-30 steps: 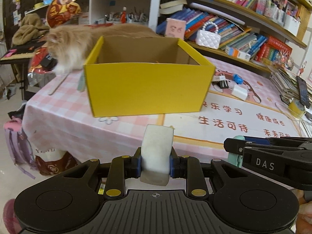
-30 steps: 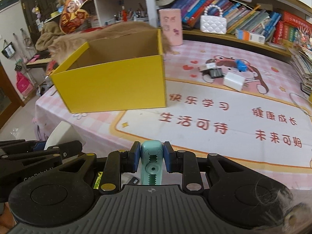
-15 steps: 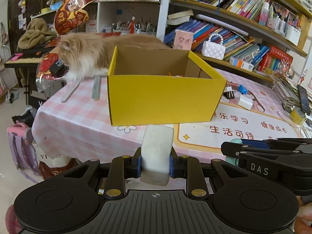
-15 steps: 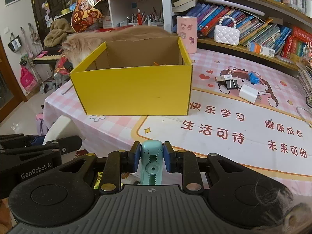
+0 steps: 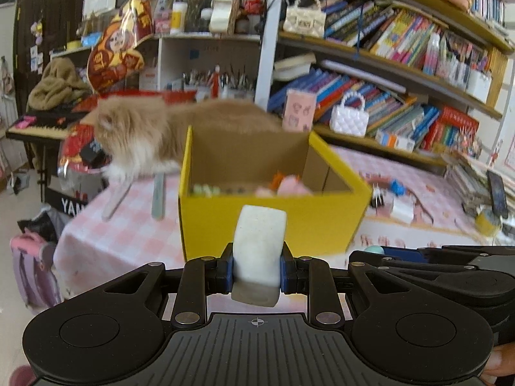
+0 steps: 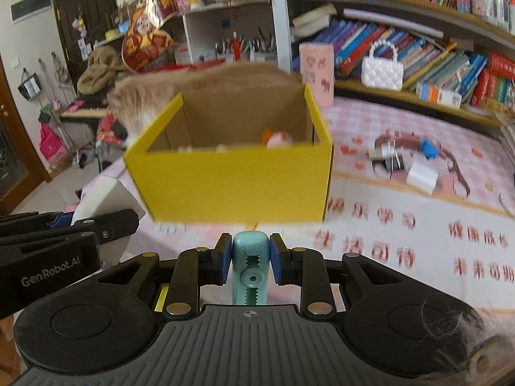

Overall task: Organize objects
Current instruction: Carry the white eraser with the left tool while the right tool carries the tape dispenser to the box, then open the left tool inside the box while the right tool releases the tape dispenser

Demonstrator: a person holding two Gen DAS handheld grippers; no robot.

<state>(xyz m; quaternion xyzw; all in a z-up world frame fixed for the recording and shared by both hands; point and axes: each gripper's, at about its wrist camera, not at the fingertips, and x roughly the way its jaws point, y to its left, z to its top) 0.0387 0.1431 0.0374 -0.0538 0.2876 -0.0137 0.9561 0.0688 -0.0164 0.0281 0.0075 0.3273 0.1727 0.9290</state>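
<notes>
An open yellow cardboard box point(image 5: 273, 222) point(image 6: 231, 186) stands on the pink checked table, with small pink and orange items inside. My left gripper point(image 5: 256, 271) is shut on a white oblong block point(image 5: 259, 247), held in front of and slightly above the box's near wall. The block also shows in the right wrist view point(image 6: 106, 199). My right gripper point(image 6: 250, 267) is shut on a teal clip-like tool point(image 6: 250, 270), to the right of the left gripper, short of the box.
A long-haired ginger cat point(image 5: 145, 135) stands on the table behind the box's left side. Binder clips, a white charger point(image 6: 421, 177) and small blue items lie on the printed mat to the right. Bookshelves run behind; books and a phone point(image 5: 497, 193) lie at far right.
Both grippers have risen and moved closer to the box, so its inside with the small items now shows. The cat stays behind the box. Both grips are unchanged.
</notes>
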